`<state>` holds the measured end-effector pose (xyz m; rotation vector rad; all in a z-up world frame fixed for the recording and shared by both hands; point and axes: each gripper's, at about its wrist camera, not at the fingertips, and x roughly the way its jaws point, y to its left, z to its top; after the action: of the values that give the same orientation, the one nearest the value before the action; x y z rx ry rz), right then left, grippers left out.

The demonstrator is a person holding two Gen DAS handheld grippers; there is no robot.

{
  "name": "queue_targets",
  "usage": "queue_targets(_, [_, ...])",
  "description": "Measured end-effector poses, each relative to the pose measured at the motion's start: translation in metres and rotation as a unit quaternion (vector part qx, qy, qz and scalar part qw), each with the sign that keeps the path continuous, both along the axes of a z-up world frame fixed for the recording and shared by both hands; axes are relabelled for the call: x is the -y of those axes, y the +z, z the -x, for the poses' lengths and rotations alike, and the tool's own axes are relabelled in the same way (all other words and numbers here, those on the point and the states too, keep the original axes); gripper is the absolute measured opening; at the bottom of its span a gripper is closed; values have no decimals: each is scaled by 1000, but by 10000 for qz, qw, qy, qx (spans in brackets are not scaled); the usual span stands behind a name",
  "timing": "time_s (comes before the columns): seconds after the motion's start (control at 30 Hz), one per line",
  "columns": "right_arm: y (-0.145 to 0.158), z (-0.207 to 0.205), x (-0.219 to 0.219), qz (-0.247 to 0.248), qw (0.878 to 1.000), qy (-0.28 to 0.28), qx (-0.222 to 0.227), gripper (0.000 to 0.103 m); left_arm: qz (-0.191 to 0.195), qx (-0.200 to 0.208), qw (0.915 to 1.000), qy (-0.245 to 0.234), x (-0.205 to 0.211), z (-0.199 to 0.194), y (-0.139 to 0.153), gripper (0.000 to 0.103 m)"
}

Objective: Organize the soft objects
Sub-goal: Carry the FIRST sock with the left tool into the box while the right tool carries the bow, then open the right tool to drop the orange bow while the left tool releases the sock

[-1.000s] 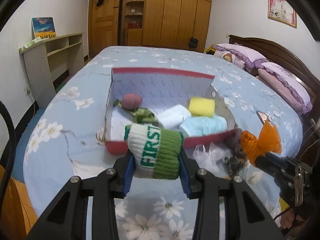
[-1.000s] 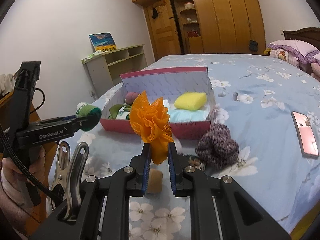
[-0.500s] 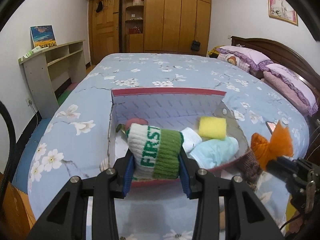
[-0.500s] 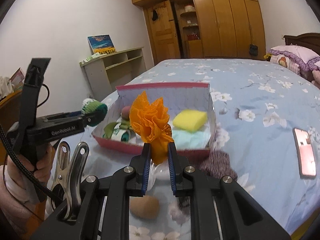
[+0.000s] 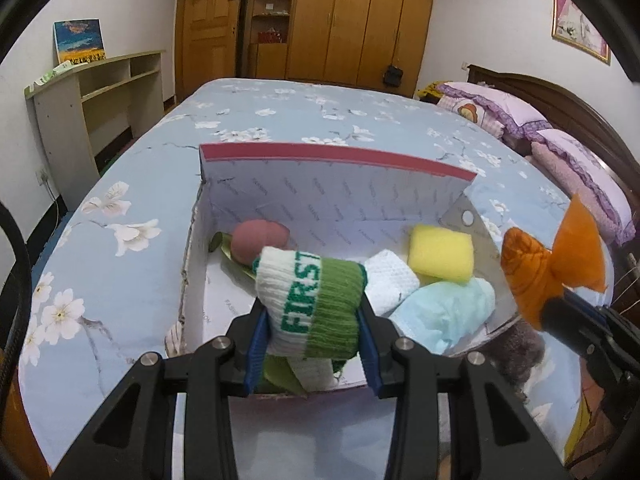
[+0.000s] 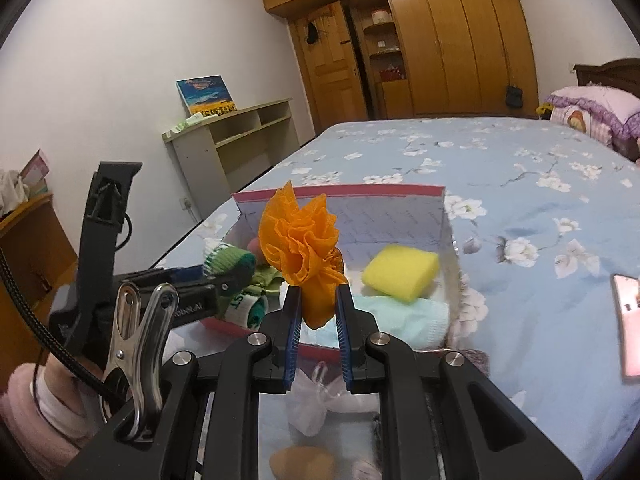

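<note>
My left gripper (image 5: 312,328) is shut on a rolled white and green knit sock marked FIRST (image 5: 310,304) and holds it over the near left part of a red-rimmed cardboard box (image 5: 336,156) on the bed. My right gripper (image 6: 318,320) is shut on an orange crepe cloth (image 6: 304,240) just above the box's near edge (image 6: 320,350). In the box lie a yellow sponge (image 5: 440,254), a white cloth (image 5: 390,284), a pale blue cloth (image 5: 444,312), a pinkish ball (image 5: 258,238) and another green and white sock (image 6: 248,308).
A dark knit bundle (image 5: 520,344) lies outside the box's right corner. A clear plastic bag (image 6: 320,400) and a brown piece (image 6: 300,462) lie on the bed in front of the box. A pink phone (image 6: 628,308) lies to the right. Pillows (image 5: 572,160) are at the headboard.
Both grippers have moved forward and closer to the box with their loads. The sock is now over the box's inside; the orange cloth has reached its near edge.
</note>
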<state>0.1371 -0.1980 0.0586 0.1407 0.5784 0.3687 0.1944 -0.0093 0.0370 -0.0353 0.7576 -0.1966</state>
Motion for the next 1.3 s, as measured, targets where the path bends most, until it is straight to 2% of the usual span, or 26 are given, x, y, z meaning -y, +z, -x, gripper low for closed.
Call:
queue_targets(0.27, [-14, -14, 1, -9, 9999, 19, -109, 18, -111, -139, 9998, 134, 0, -15, -18, 42])
queue_targets(0.53, [-24, -23, 10, -28, 9996, -85, -263, 18, -426, 41, 9990, 154, 6, -21, -30, 44])
queue_targets(0.77, [-29, -37, 10, 40, 9993, -120, -364, 18, -401, -98, 9987, 294, 3, -28, -41, 55])
queue_targets(0.87, [-30, -45, 8, 83, 9990, -121, -429, 18, -441, -61, 9988, 224, 1, -28, -43, 55])
queue_targets(1.3, [-36, -89, -15, 301, 9966, 2, -764, 18, -11, -76, 9998, 173, -15, -22, -36, 62])
